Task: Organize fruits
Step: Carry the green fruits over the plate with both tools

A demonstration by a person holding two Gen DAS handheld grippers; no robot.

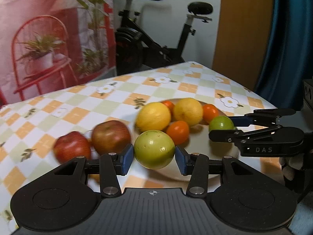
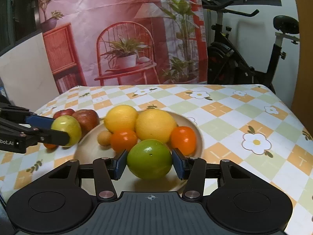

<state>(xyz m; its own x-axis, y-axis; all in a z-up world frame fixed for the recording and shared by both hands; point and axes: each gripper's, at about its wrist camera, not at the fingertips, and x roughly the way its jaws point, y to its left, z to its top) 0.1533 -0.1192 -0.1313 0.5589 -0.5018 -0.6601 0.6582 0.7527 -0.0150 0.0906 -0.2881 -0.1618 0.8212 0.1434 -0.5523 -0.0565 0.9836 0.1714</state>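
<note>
Left gripper [image 1: 154,157]: blue pads clamped on a round yellow-green fruit [image 1: 154,149], held at the near rim of the plate.
Right gripper [image 2: 149,162]: closed on a round darker green fruit [image 2: 149,159], over the cream plate [image 2: 197,135].
Plate contents: two large yellow citrus [image 2: 155,125], small oranges [image 2: 123,139] crowded behind the green fruit.
Beside plate: two red apples [image 1: 110,136] on the checked floral tablecloth [image 2: 244,113].
Background: black exercise bike [image 2: 254,58].

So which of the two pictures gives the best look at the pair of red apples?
The left wrist view: both red apples lie in the open on the tablecloth, slightly blurred. In the right wrist view they sit farther off, partly hidden behind the green fruit in the left gripper.
</note>
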